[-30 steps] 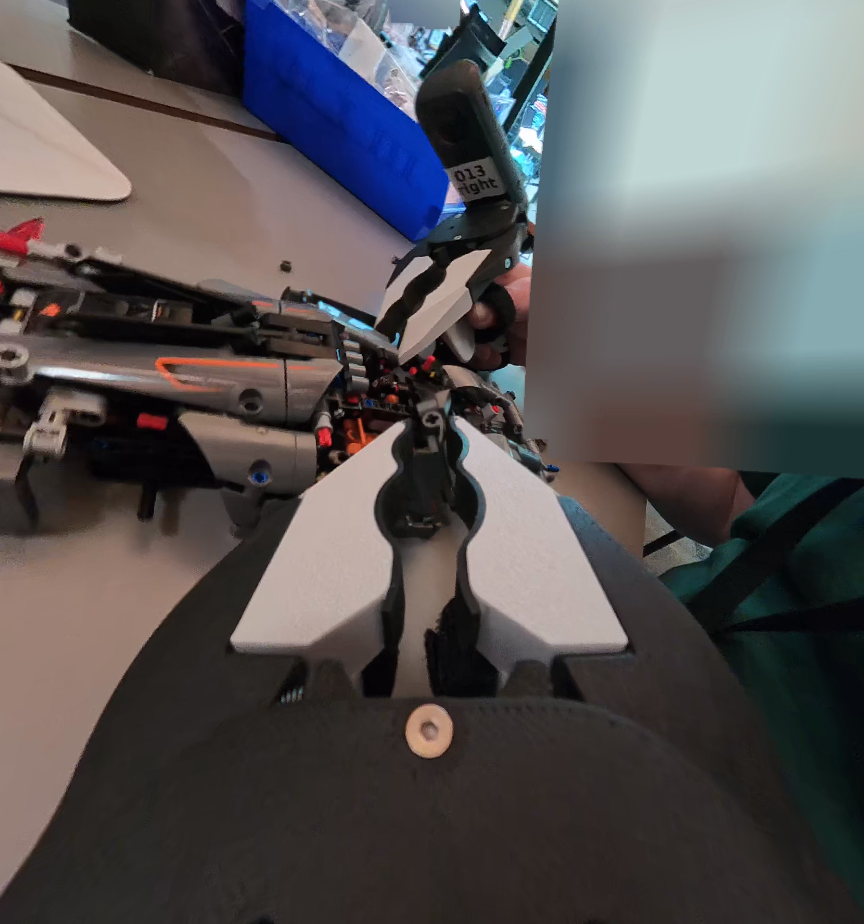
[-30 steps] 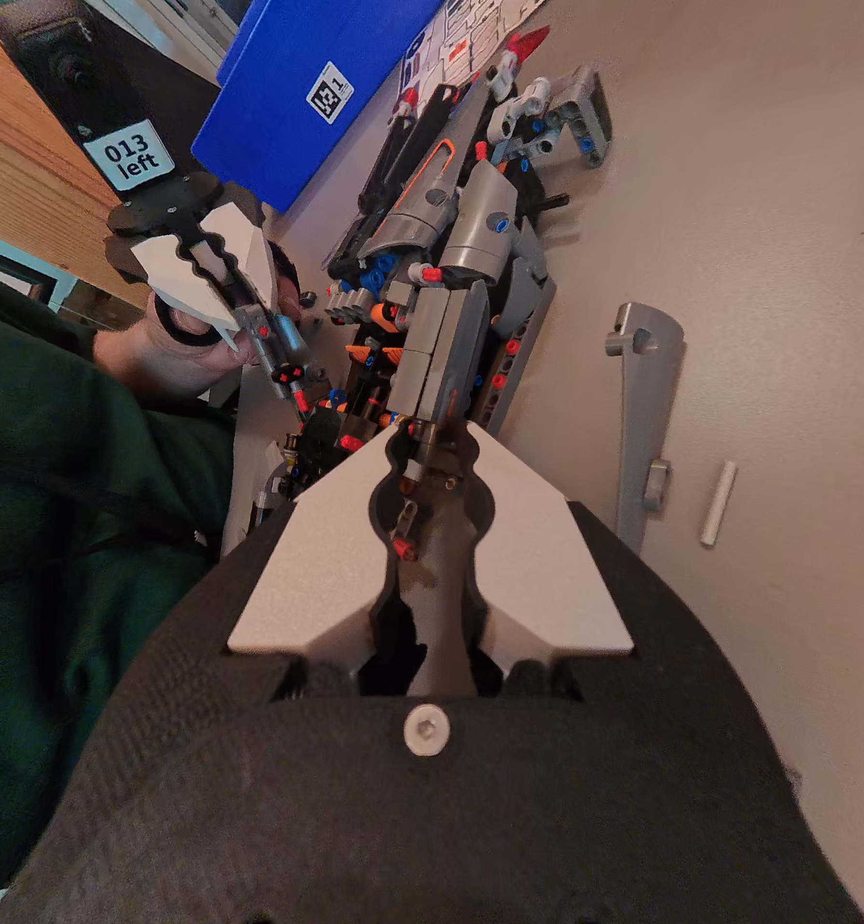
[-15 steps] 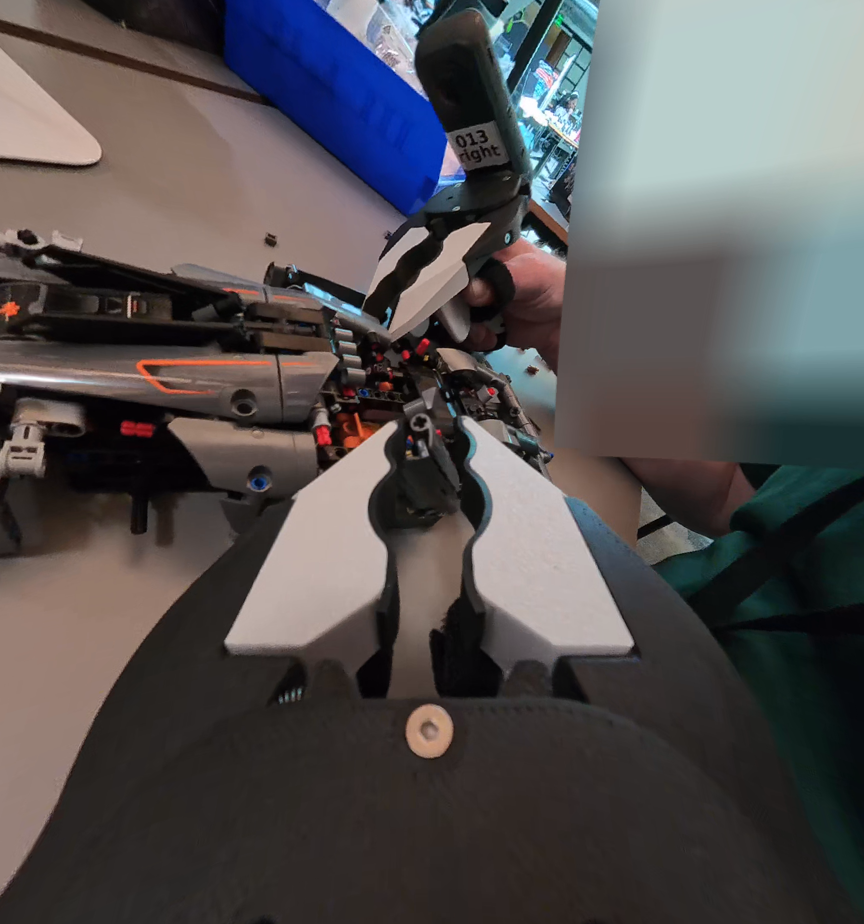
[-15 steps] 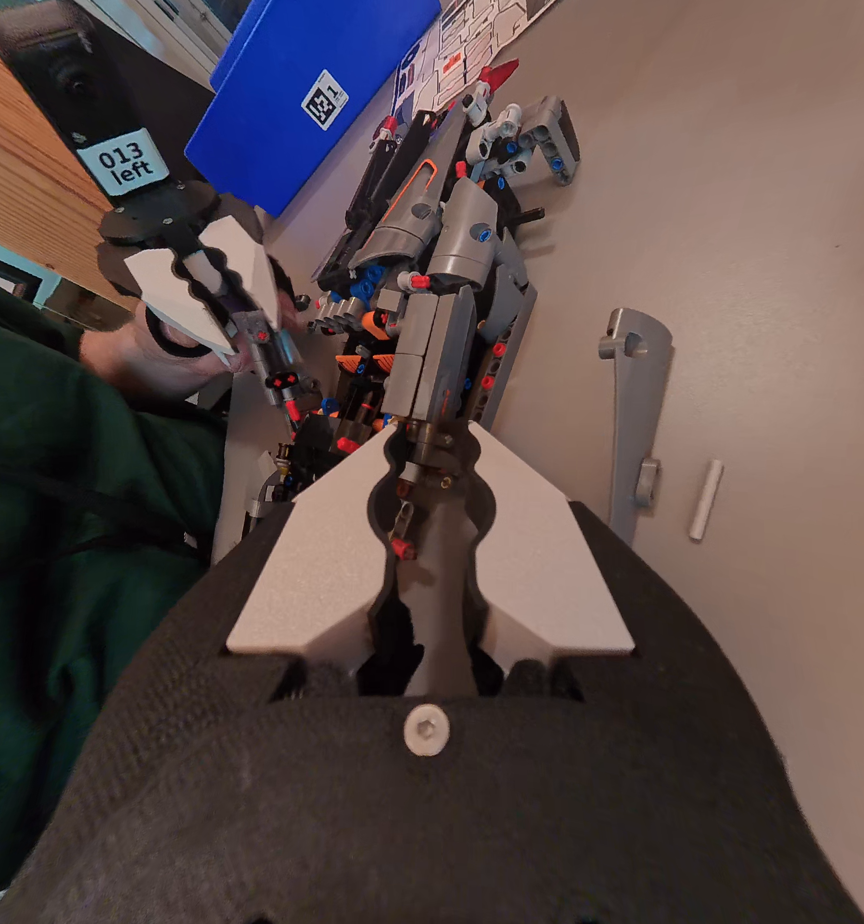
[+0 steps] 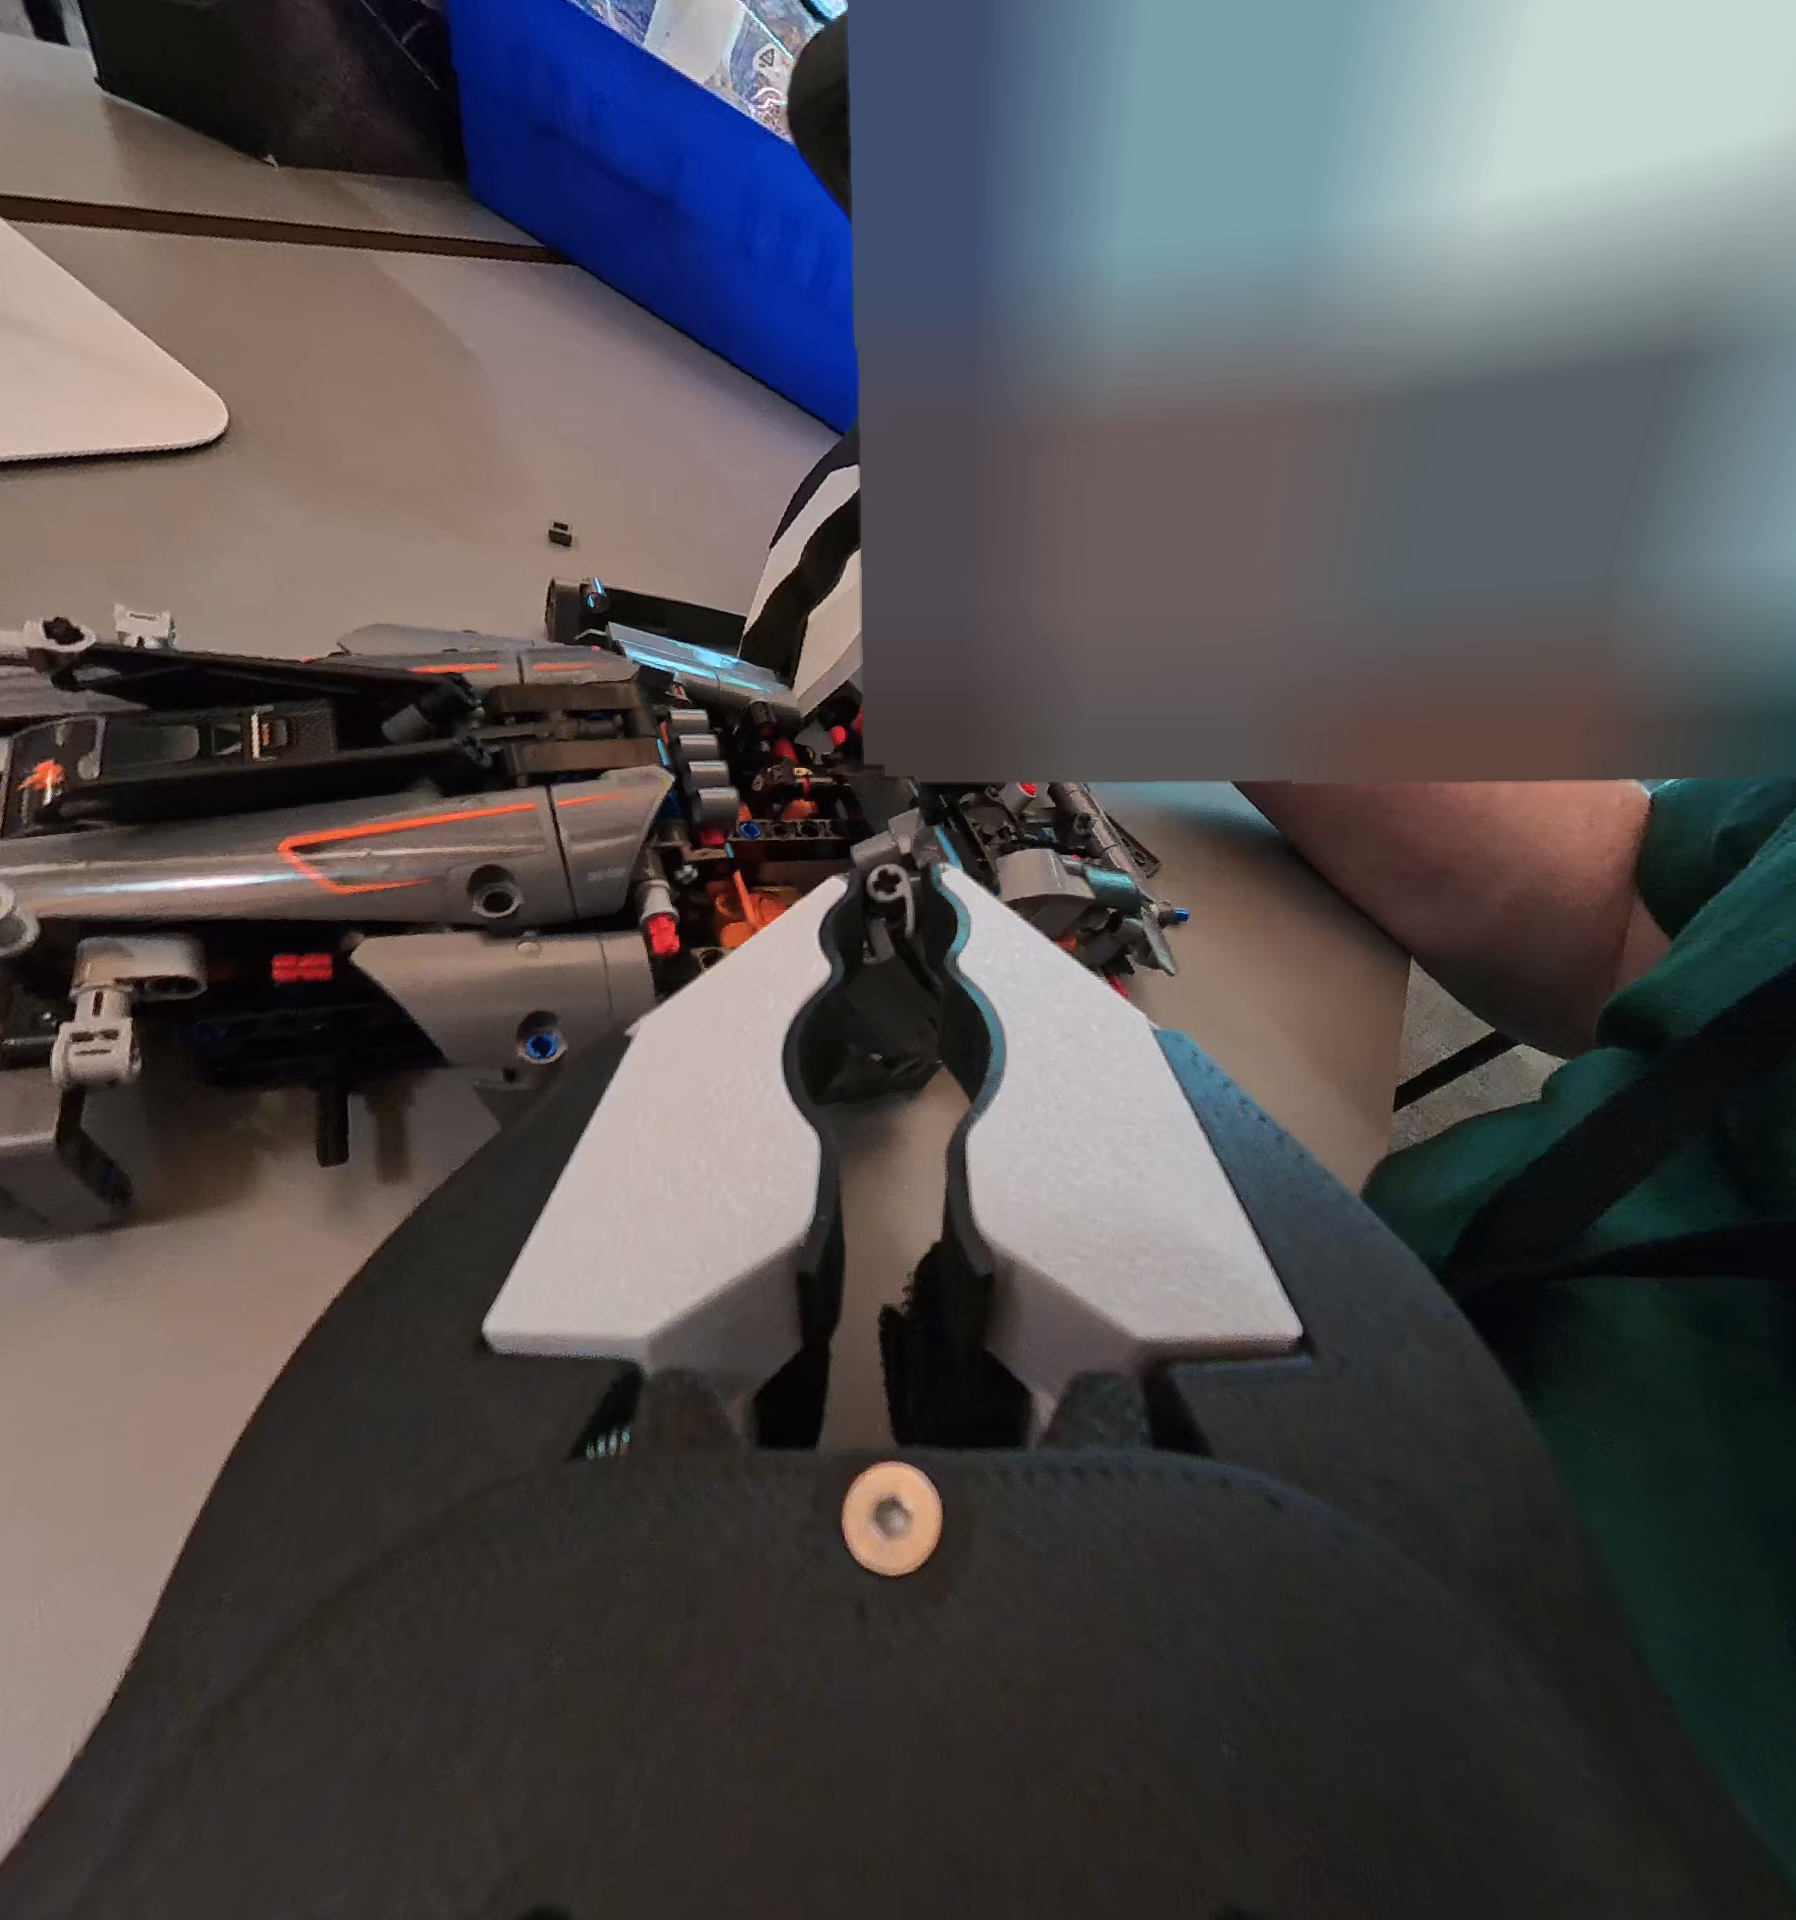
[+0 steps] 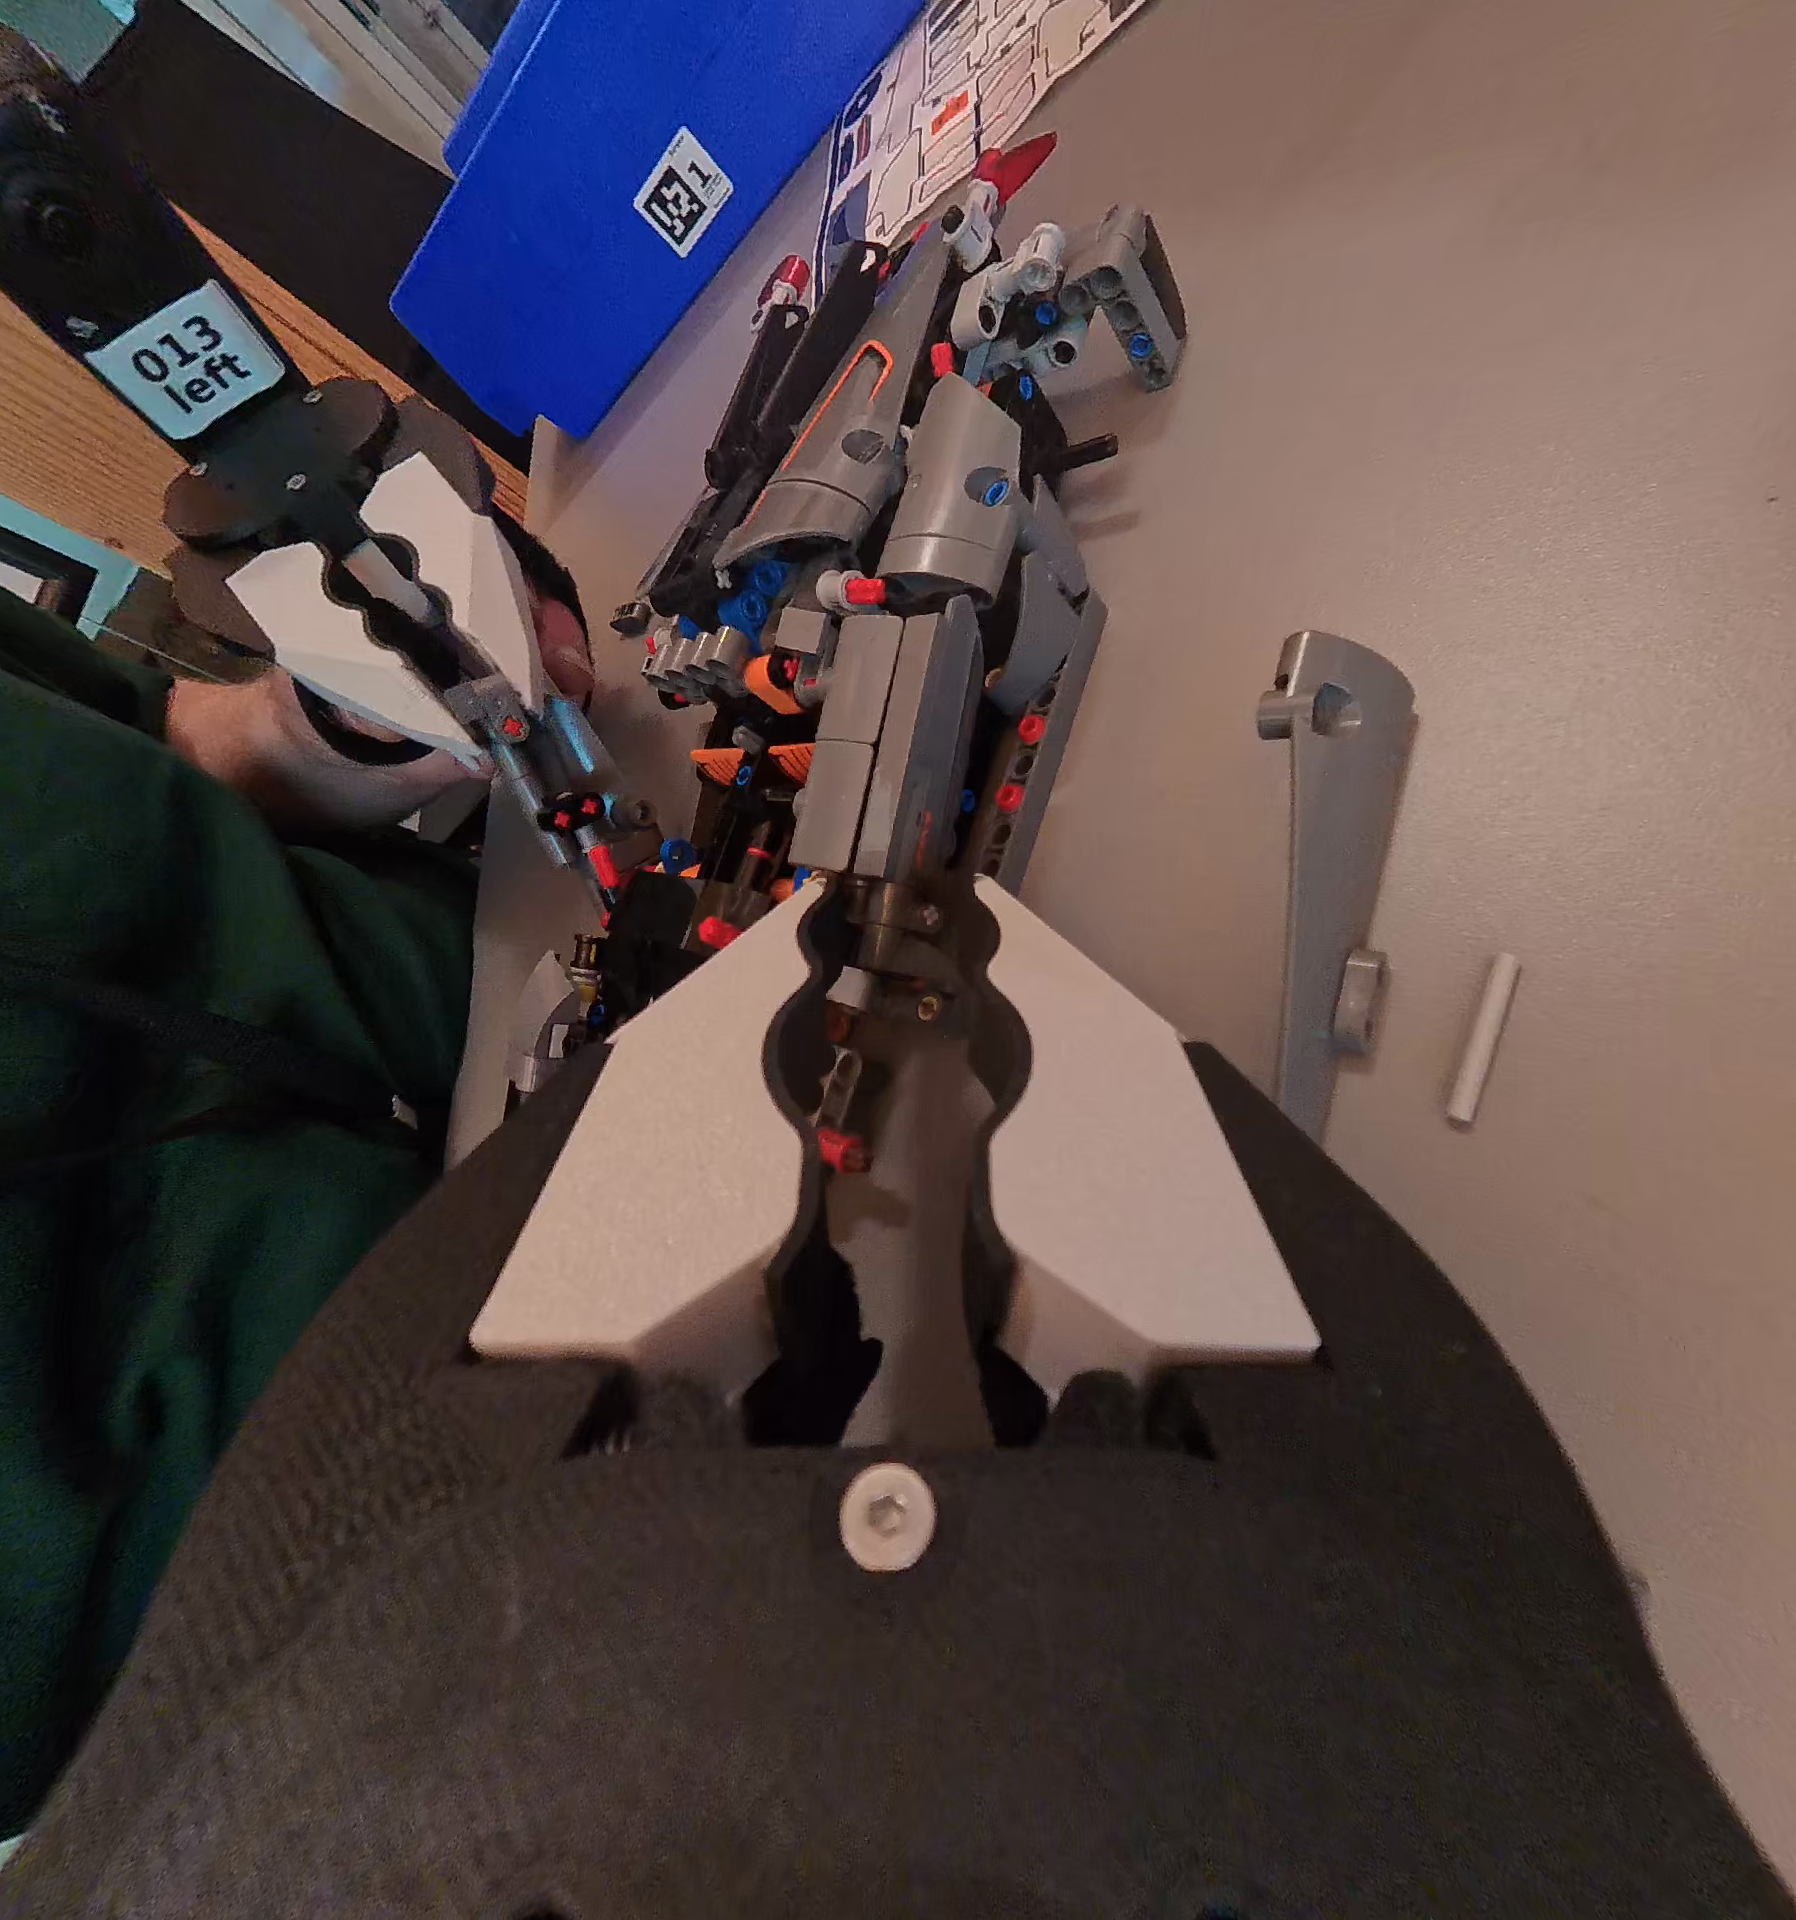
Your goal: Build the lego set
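While we steady the build:
Left gripper (image 5: 889, 894): we're clamping a small grey-and-red pin subassembly (image 6: 551, 758), mid-left.
Right gripper (image 6: 894, 904): we're pinching the long grey-and-orange lego model's (image 6: 873, 582) near end, centre frame.

Mosaic patch hides most of right tool (image 5: 806, 613); lego model (image 5: 250, 862) cut at left edge.

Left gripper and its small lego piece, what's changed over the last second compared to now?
Little. The left gripper remains shut on the small grey subassembly, held beside the lego model, shifting only slightly. The right gripper stays closed on the model's near end. The loose grey panel and white rod haven't moved.
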The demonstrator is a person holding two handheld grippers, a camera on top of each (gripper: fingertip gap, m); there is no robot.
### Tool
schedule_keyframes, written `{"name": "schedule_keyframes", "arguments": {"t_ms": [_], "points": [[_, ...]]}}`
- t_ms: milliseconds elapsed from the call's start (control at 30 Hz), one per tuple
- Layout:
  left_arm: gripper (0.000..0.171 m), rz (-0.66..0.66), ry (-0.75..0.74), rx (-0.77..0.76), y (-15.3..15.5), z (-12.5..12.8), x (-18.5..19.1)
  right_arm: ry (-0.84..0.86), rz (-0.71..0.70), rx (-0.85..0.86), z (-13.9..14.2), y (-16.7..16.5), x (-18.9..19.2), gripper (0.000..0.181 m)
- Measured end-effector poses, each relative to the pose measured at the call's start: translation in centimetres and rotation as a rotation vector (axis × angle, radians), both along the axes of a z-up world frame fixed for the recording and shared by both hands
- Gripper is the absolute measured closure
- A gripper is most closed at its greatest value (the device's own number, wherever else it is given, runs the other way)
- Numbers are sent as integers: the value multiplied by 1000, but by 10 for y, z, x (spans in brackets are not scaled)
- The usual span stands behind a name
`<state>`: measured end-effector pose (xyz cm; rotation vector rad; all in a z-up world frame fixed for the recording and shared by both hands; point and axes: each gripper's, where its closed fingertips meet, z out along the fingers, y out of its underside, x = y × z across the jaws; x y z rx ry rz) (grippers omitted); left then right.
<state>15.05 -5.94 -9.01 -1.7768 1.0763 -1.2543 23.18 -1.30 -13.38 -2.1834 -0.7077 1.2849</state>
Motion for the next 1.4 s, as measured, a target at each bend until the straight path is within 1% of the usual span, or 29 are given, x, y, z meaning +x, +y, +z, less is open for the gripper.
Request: {"name": "schedule_keyframes", "arguments": {"t_ms": [200, 333, 533, 600, 667, 833, 967, 1067, 1167, 1300, 1400], "points": [[163, 9, -26, -89, 6, -3, -5, -4, 1, 3, 0, -1, 0, 162], [162, 3, -42, -113, 7, -5, -7, -6, -2, 10, 1, -1, 2, 162], [164, -16, -69, -133, 5, -4, -7, -30, 1, 48, 3, -1, 4, 154], [163, -24, -79, -137, 4, -3, -7, -67, 15, 80, 3, -3, 5, 146], [162, -32, -86, -140, 3, -2, -7, -117, 5, 121, 7, -2, 8, 142], [161, -54, -100, -147, 1, 0, -8, -256, -41, 238, 32, -6, 14, 140], [158, -78, -107, -166, 0, 1, -8, -375, -38, 293, 48, -20, 0, 138], [157, -103, -85, -163, -1, -1, -10, -418, -54, 315, 55, -30, -15, 136], [156, -129, -88, -196, -2, -1, -11, -456, -76, 307, 54, -42, -23, 136], [161, -136, -87, -176, -6, -1, -10, -475, -88, 305, 53, -61, -43, 131], [164, -133, -87, -173, -9, -1, -8, -532, -72, 303, 42, -71, -62, 125]]}}
